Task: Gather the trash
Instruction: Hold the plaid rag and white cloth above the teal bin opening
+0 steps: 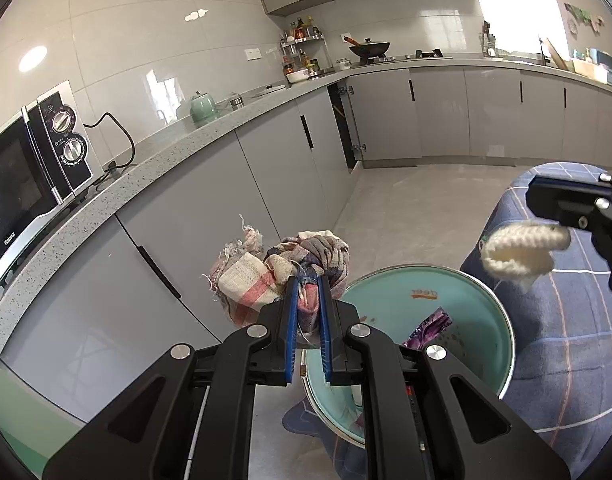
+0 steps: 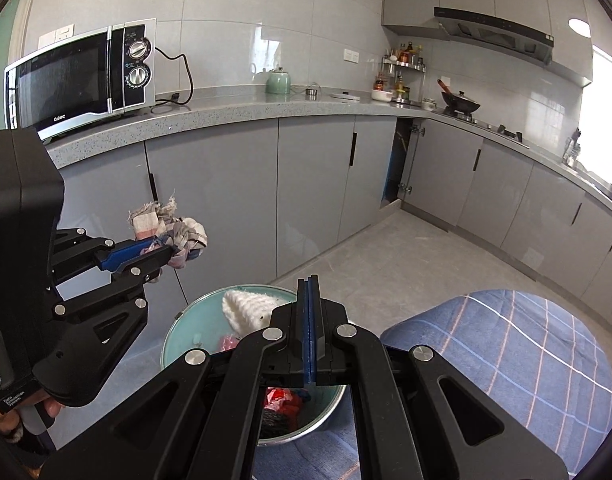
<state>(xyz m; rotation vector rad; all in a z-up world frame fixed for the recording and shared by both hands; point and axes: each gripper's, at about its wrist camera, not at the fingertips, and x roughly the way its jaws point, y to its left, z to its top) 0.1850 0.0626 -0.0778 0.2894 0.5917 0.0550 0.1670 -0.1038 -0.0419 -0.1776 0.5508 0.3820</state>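
My left gripper (image 1: 308, 284) is shut on a crumpled plaid rag (image 1: 282, 268) and holds it in the air beside the rim of a teal bin (image 1: 502, 320). In the right wrist view the left gripper (image 2: 168, 254) holds the rag (image 2: 174, 226) up and left of the bin (image 2: 174, 336). My right gripper (image 2: 309, 280) is shut on a white knitted piece (image 2: 248, 308), which hangs over the bin. In the left wrist view this piece (image 1: 522, 248) hangs from the right gripper (image 1: 562, 226). Purple and red wrappers lie inside the bin.
A grey countertop (image 2: 266, 108) with a microwave (image 2: 78, 80), a green kettle (image 2: 280, 82) and a stove with a wok (image 2: 460, 102) runs along the walls. Grey cabinets (image 2: 314, 184) stand close behind the bin. A blue plaid cushion (image 2: 506, 360) lies to the right.
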